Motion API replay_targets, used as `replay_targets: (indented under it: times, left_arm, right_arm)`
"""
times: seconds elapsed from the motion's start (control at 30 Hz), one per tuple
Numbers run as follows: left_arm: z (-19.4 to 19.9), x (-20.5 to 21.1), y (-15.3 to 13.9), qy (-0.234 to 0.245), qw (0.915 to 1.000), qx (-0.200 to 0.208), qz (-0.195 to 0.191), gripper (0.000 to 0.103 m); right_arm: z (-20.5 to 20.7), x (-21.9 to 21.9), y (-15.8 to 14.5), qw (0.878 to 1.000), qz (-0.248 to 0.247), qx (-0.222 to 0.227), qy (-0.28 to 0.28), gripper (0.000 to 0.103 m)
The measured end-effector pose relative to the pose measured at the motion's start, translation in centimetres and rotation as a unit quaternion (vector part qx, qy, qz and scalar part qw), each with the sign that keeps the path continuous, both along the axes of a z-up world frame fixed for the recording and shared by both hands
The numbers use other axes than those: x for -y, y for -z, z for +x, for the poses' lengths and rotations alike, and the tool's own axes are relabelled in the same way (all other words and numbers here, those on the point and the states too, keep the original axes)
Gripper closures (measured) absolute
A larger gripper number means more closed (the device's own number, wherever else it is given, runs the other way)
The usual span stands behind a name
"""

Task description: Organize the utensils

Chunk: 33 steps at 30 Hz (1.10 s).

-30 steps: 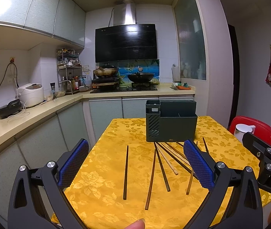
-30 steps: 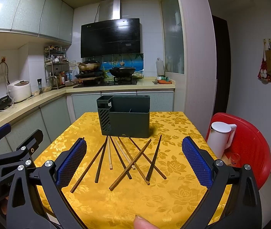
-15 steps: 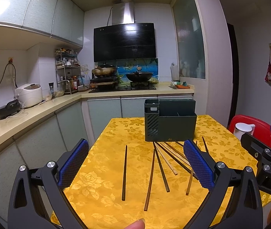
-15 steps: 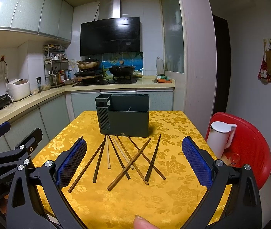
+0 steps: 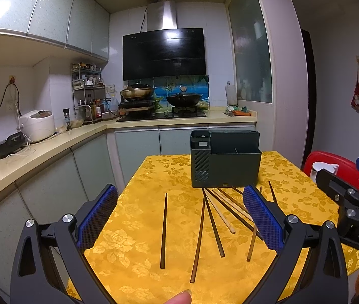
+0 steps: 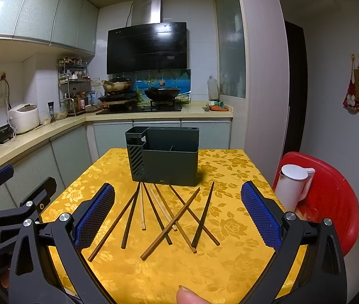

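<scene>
Several wooden chopsticks (image 6: 154,212) lie fanned out on the yellow tablecloth (image 6: 230,228) in front of a dark green utensil holder (image 6: 164,162). In the left wrist view the chopsticks (image 5: 199,235) and holder (image 5: 225,162) show too. My left gripper (image 5: 179,217) is open and empty, held above the near table edge. My right gripper (image 6: 178,215) is open and empty, hovering over the chopsticks' near ends. The left gripper shows at the left of the right wrist view (image 6: 2,202).
A red chair (image 6: 331,202) with a white kettle (image 6: 293,187) stands right of the table. Kitchen counter (image 5: 40,152) with a rice cooker (image 5: 37,124) runs along the left; stove and pans at the back.
Both grippers have drifted slightly; the view shifted a little. Both stay open and empty. The chopsticks have not moved.
</scene>
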<state>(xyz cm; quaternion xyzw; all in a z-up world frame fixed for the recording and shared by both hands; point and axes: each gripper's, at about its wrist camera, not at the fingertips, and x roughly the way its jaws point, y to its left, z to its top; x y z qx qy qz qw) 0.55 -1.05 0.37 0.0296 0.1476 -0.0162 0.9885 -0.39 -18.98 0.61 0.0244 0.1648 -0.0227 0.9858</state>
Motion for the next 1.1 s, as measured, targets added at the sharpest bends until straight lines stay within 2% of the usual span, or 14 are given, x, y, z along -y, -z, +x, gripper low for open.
replay_targets:
  times: [1.1]
  left_arm:
    - [1.2,-0.4,0.5,-0.005,0.9999,-0.008,-0.005,0.007]
  right_arm:
    - [1.3,-0.3,-0.3,1.0,-0.006,-0.006,-0.001,0.006]
